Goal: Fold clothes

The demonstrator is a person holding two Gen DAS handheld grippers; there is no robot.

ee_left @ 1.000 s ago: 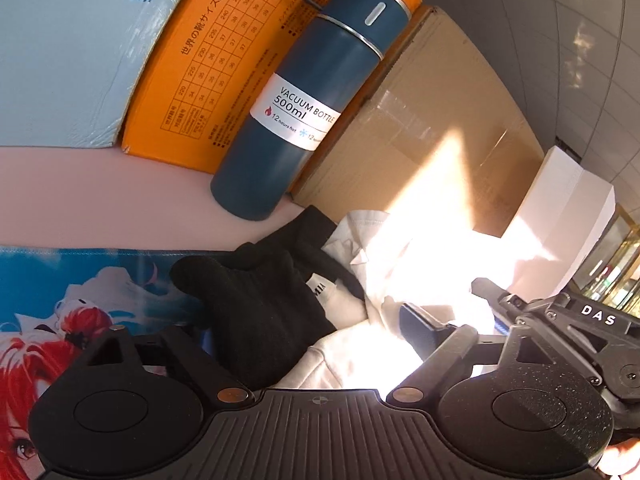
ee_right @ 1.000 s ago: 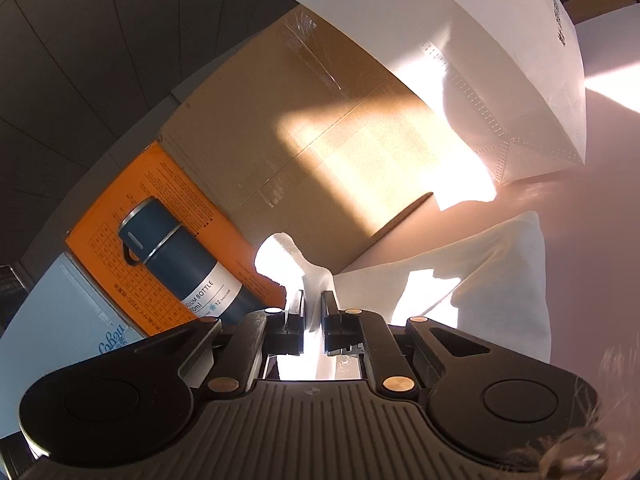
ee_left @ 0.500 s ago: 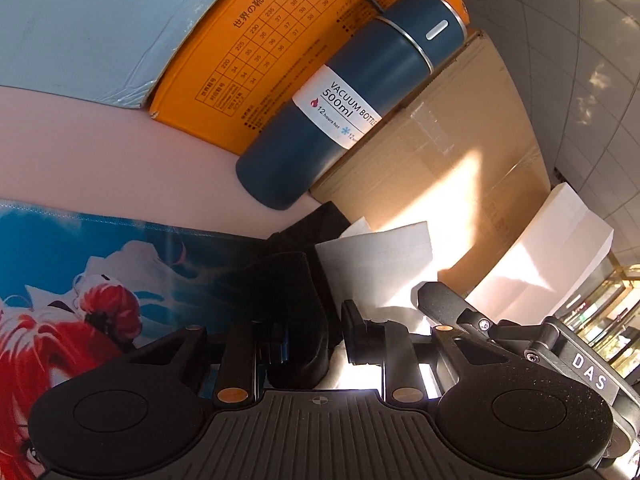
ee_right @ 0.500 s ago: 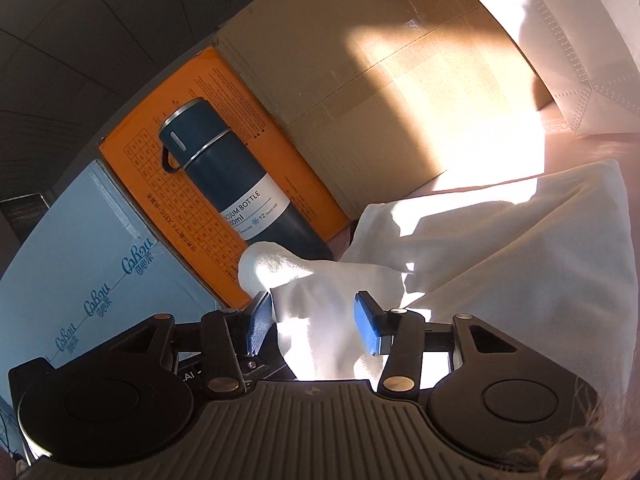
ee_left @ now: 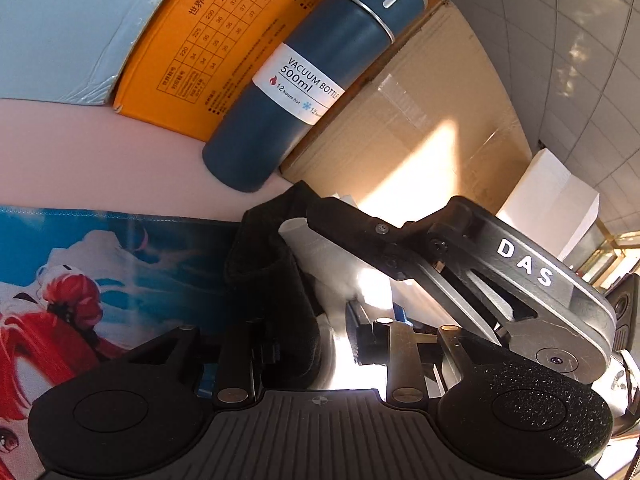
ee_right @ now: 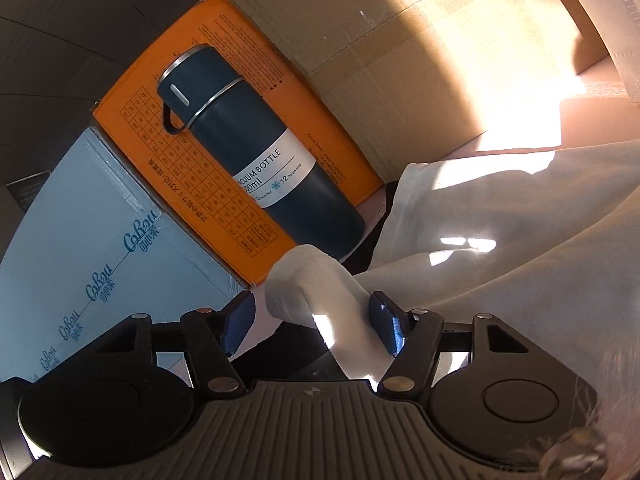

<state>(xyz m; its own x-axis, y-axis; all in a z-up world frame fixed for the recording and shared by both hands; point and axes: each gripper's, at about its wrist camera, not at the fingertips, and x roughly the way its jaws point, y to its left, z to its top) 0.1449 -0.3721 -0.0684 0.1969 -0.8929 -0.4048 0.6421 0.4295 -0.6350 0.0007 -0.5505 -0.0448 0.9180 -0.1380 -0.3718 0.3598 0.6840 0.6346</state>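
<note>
A white garment [ee_right: 500, 240] with black sleeve parts [ee_left: 272, 272] lies on the pink table. In the left wrist view my left gripper [ee_left: 312, 344] has its jaws apart, with the black cloth and a white fold [ee_left: 332, 276] between them. The right gripper's body [ee_left: 500, 264] crosses just over the cloth in that view. In the right wrist view my right gripper [ee_right: 316, 320] is open, its blue pads [ee_right: 386, 326] either side of a raised white fold [ee_right: 316, 288].
A dark blue vacuum bottle [ee_left: 308, 80] leans on an orange box [ee_left: 192, 52] behind the garment. A brown cardboard box [ee_left: 420, 132], a light blue box [ee_right: 88, 240] and a white box [ee_left: 548, 196] line the back. A printed anime mat [ee_left: 100, 280] lies left.
My left gripper narrowed around the black cloth and moved in. My right gripper opened off the white fold and came over beside the left one. The white cloth settled flatter.
</note>
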